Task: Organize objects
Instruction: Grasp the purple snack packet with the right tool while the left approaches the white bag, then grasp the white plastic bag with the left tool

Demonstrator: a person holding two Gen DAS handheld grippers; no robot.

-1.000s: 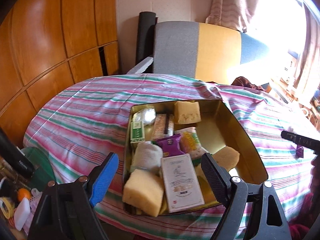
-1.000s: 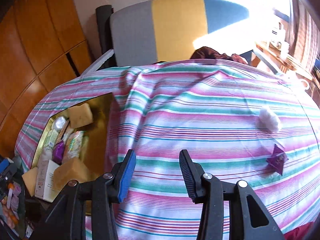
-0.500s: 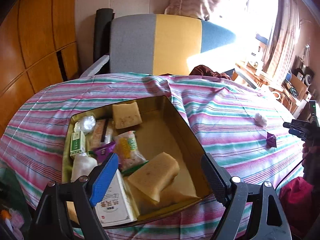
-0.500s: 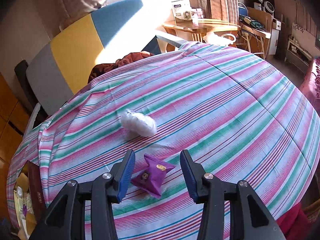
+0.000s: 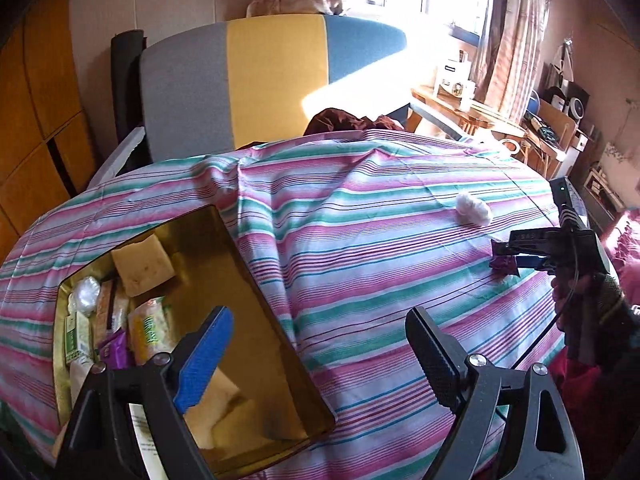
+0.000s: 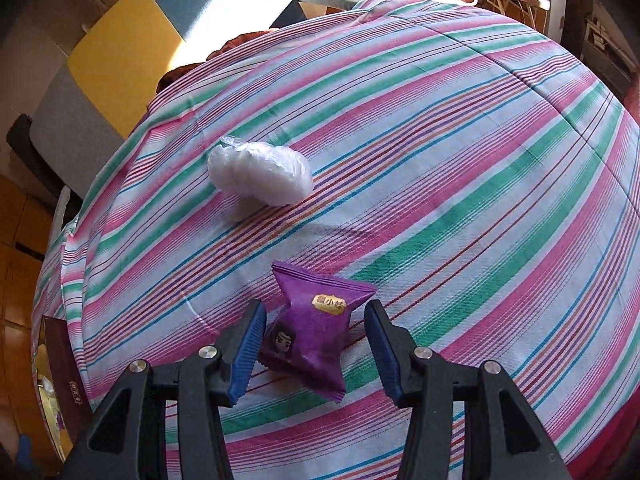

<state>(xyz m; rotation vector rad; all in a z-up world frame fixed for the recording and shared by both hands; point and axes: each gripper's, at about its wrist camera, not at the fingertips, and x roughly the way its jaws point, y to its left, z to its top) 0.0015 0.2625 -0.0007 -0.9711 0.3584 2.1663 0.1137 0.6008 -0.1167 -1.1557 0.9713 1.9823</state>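
In the right wrist view, the right gripper (image 6: 316,346) fills the bottom of the frame with its blue-padded fingers (image 6: 250,346) spread wide, one on each side of a purple snack packet (image 6: 316,324) lying on the striped tablecloth (image 6: 460,184). The left finger looks to be just at the packet's edge; the right one stands clear of it (nothing is pinched). Farther up and to the left, near the middle of the frame, a white plastic-wrapped bundle (image 6: 260,172) rests on the cloth, apart from the packet.

In the left wrist view, the left gripper (image 5: 320,356) sits low in the frame, fingers spread and empty, above the near right edge of a gold tin (image 5: 256,300). The tin holds yellow sponges (image 5: 142,266), small packets and a white box at lower left. At the right edge the right gripper (image 5: 516,254) is down at the purple packet (image 5: 503,262), with the white bundle (image 5: 474,210) just beyond. A grey, yellow and blue chair (image 5: 264,76) stands behind the table.
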